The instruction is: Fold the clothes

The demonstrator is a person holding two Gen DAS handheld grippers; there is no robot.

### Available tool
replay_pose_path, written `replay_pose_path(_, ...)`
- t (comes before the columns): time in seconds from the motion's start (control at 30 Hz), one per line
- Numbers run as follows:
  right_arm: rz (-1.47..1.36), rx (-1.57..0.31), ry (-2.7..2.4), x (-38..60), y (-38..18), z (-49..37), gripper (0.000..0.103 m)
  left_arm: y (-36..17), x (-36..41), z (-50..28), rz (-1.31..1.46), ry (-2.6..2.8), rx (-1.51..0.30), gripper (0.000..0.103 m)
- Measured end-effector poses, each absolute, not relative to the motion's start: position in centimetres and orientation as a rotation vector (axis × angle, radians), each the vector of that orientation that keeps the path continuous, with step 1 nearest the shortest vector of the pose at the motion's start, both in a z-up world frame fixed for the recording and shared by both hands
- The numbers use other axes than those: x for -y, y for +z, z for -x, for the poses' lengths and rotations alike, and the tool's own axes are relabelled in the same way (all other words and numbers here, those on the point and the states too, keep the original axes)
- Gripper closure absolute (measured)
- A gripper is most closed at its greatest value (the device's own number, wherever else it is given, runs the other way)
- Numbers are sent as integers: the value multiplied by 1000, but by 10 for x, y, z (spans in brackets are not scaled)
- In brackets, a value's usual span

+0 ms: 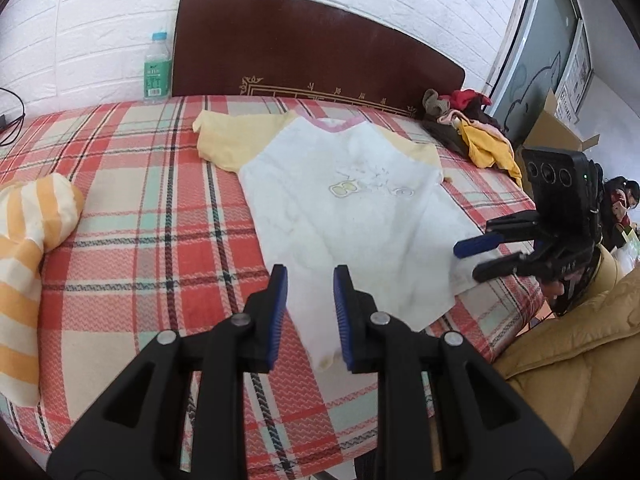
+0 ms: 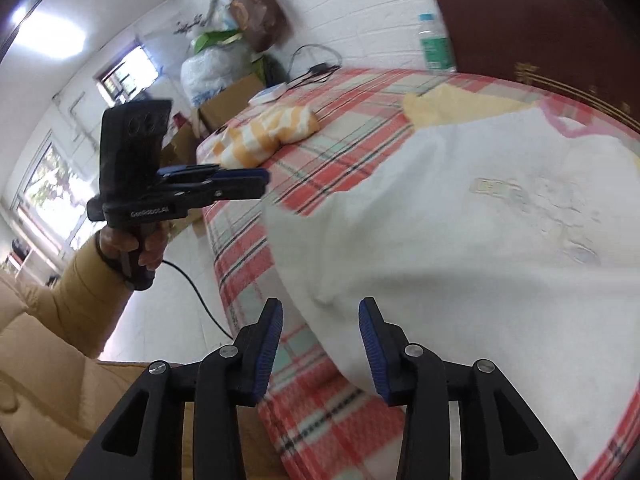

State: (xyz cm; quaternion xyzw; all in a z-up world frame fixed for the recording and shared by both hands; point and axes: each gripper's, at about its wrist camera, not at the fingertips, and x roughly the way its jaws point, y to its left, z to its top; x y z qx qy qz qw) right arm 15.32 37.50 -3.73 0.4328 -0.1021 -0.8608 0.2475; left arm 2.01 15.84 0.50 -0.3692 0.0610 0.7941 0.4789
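**Both claws parted over a shirt lying flat**

Left claw [image 1: 310, 312] hangs just above the near hem of the white shirt [image 1: 352, 208], its blue pads parted with cloth showing in the gap but nothing pinched. My right claw [image 2: 320, 344] is likewise spread, empty, poised at the shirt's other near corner by the edge of the bed [image 1: 132, 208]; from the left wrist view I see it side-on at the right hem, holding nothing.

The shirt lies face up and spread out on the plaid cover, collar toward the headboard [image 1: 304, 48], both yellow sleeves out to the sides. I see no fold in it at all. An orange-striped garment [image 1: 28, 248] sits bunched at the left, whether folded or merely dropped I cannot tell, and a heap of mixed clothes [image 1: 468, 128] lies at the far right corner, loose. I judge the heap remains to be folded, and this shirt too, as it lies.
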Motion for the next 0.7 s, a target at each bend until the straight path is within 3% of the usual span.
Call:
replay_pose_path(0.1, -1219, 404, -2512, -433, -35, -182, 57, 9, -171, -27, 861, 1897, -152, 56)
replay_pose_path(0.13, -1238, 448, -2563, -450, -36, -194, 48, 7, -178, -30, 858, 1880, -159, 53)
replay_pose_path(0.17, -1259, 488, -2611, -467, -38, -205, 40, 3, -185, -33, 862, 1860, -168, 53)
replay_pose_path(0.23, -1324, 550, -2670, -487, -47, -222, 36, -8, -203, -39, 888, 1810, -185, 53)
replay_pose_path(0.33, -1390, 637, -2696, -502, -62, -243, 36, -26, -230, -52, 923, 1740, -211, 53)
replay_pose_path(0.5, -1357, 599, -2710, -490, -74, -243, 36, -43, -259, -67, 951, 1678, -213, 53)
replay_pose_path(0.53, -1346, 594, -2720, -488, -75, -242, 38, -44, -262, -67, 956, 1676, -202, 53)
replay_pose_path(0.6, -1313, 650, -2690, -492, -70, -246, 70, -43, -265, -69, 958, 1676, -182, 53)
replay_pose_path(0.63, -1297, 678, -2675, -494, -67, -247, 96, -41, -266, -69, 956, 1675, -179, 53)
replay_pose_path(0.7, -1264, 732, -2643, -498, -62, -251, 96, -37, -266, -71, 947, 1679, -189, 53)
